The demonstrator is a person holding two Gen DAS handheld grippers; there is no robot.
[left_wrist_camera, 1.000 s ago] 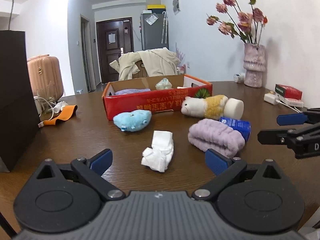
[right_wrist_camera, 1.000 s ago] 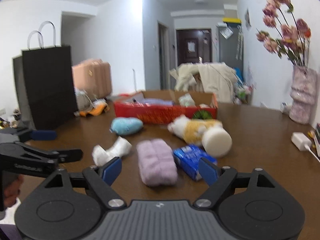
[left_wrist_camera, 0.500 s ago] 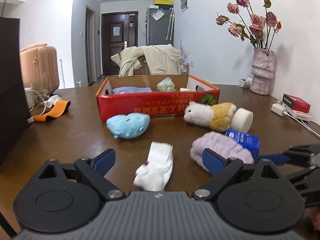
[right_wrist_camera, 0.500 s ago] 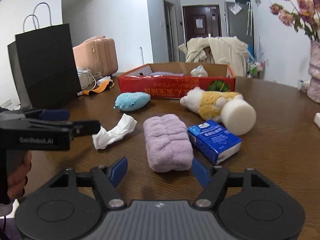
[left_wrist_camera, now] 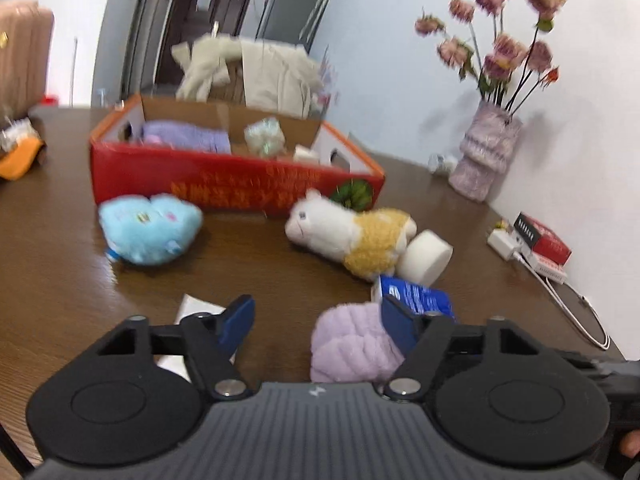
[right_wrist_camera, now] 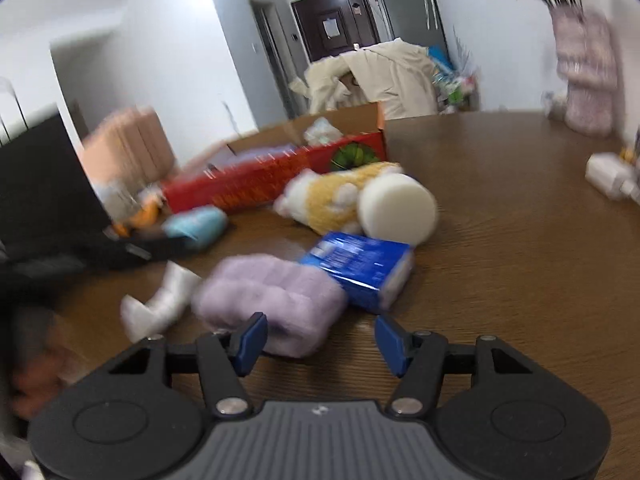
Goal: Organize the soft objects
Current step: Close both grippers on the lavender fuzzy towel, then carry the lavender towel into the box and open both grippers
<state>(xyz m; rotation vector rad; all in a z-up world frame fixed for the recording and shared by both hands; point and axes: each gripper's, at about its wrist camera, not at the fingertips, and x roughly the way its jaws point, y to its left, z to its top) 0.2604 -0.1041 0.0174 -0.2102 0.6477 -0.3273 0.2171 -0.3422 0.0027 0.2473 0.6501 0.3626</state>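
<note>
On the brown wooden table (left_wrist_camera: 280, 264), low and central in both wrist views, lies a folded lilac fluffy towel (right_wrist_camera: 272, 296), a soft oblong roll. In the right wrist view its long axis runs from about ten o'clock to four o'clock, one short end facing the camera.

The right gripper (right_wrist_camera: 320, 340) hovers just short of that near end; its jaws have just been closing but remain apart, with only bare table between them. The left gripper (left_wrist_camera: 316, 326) has also just been closing and is unclenched, grasping nothing; its right finger overlaps the towel in the picture, and whether it touches cannot be told.

Judged from this, the step in hand is the approach to pick up a soft item for the box. The next move calls for straddling the towel across its narrow width before squeezing.

Outward from the towel: a crumpled white tissue (right_wrist_camera: 160, 304) at nine o'clock, a blue tissue pack (right_wrist_camera: 360, 268) touching it at two o'clock, a white foam cylinder (right_wrist_camera: 396, 208) and an alpaca plush (left_wrist_camera: 348, 232) beyond, a blue plush (left_wrist_camera: 148, 228) at eleven o'clock, and the red cardboard box (left_wrist_camera: 240, 188) at twelve o'clock, already holding some items.
</note>
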